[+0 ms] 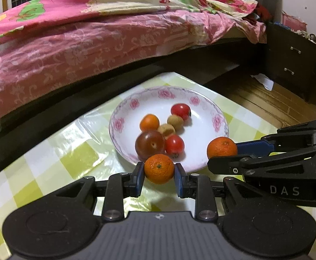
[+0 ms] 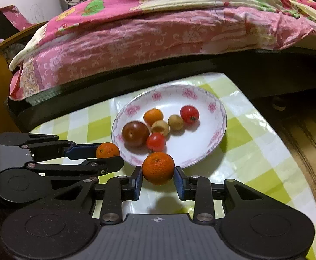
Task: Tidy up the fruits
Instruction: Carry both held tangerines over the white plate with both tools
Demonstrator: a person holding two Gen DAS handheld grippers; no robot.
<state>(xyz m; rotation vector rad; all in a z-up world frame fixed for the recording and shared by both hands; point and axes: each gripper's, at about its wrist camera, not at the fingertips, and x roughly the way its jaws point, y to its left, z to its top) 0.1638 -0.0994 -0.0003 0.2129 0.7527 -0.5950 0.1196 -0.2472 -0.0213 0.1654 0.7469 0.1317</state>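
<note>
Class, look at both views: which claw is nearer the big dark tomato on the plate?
Left. The left claw, holding an orange, sits just in front of the dark tomato; the right claw is farther off, across the plate's near rim.

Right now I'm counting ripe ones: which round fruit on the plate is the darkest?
The big brownish-maroon fruit at the plate's near left; the tomatoes are bright red and the others orange or tan.

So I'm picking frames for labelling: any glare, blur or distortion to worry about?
Left wrist view: fisheye bends the bed edge, dark corners, glare on the tablecloth; the gripped orange is sharp. Right wrist view: same bending, glare on the cloth at right, the plate fruit slightly soft.
</note>
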